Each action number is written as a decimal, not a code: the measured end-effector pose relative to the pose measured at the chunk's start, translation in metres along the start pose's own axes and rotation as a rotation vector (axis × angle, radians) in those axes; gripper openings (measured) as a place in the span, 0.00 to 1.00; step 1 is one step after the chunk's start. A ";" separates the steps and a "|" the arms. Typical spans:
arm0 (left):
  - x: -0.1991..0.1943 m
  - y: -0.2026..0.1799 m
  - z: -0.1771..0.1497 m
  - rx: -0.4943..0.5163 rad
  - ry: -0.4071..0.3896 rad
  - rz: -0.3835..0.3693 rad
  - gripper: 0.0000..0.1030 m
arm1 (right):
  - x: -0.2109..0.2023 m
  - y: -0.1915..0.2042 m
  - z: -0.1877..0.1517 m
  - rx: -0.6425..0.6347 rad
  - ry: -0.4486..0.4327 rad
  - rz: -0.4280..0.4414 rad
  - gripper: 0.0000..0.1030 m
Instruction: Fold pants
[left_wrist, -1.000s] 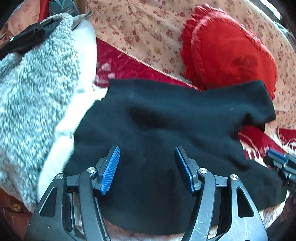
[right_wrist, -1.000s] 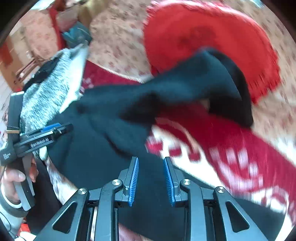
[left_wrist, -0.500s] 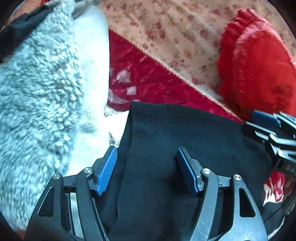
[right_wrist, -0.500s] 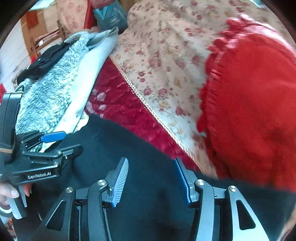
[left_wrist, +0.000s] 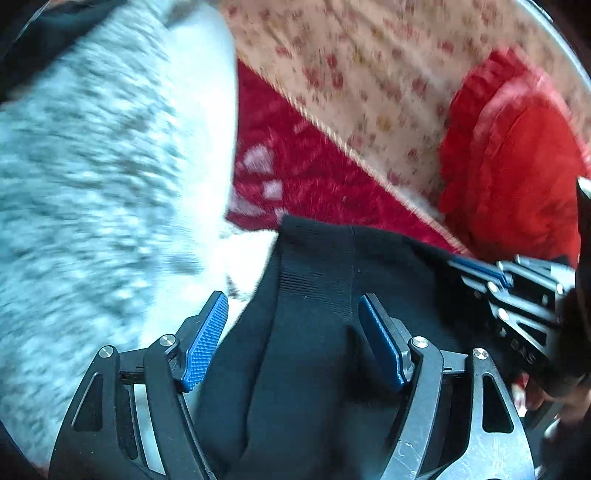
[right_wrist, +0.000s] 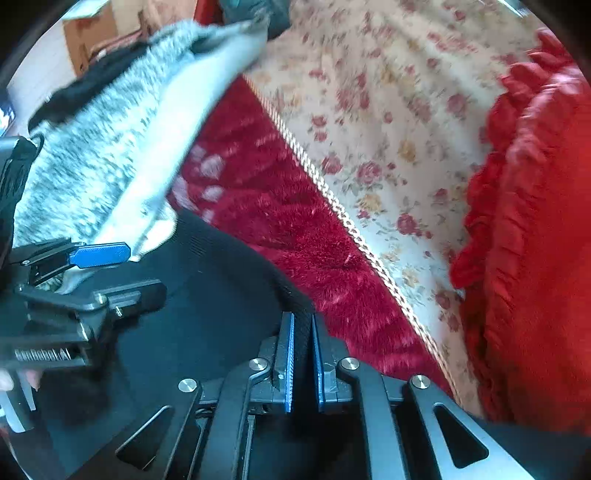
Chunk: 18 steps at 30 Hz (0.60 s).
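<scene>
Right tongs (right_wrist: 302, 363) are closing, pads pinching the pants' (right_wrist: 207, 295) edge. Left tongs (left_wrist: 291, 339) are opening wide over the waistband corner, cloth between the pads, neither pressing. The pants lie on the red blanket (right_wrist: 295, 221), beside a fleece (left_wrist: 92, 166). Looks like the grab before a fold: next, the left must clamp its corner.

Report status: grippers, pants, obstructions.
Right gripper closing on black pants edge. Left gripper opening, pants between pads, ungripped. Fleece pile beside them.
</scene>
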<state>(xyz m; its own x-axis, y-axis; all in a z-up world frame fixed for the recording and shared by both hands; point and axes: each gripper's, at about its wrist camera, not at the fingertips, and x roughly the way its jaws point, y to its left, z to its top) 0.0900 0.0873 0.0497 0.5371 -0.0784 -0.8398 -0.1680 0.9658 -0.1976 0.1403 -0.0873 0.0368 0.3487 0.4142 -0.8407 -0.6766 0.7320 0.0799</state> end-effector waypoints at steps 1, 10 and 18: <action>-0.014 0.006 -0.003 -0.004 -0.027 0.007 0.71 | -0.013 0.003 -0.003 0.011 -0.028 0.007 0.08; -0.110 0.064 -0.030 -0.134 -0.191 0.006 0.71 | -0.139 0.083 -0.077 0.040 -0.245 -0.027 0.07; -0.108 0.032 -0.058 -0.065 -0.147 -0.030 0.71 | -0.085 0.149 -0.145 0.144 -0.093 0.108 0.06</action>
<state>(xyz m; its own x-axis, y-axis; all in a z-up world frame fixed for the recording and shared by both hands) -0.0212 0.1123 0.1050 0.6570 -0.0650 -0.7511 -0.2009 0.9451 -0.2576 -0.0845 -0.0916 0.0425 0.3416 0.5377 -0.7708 -0.6159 0.7476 0.2485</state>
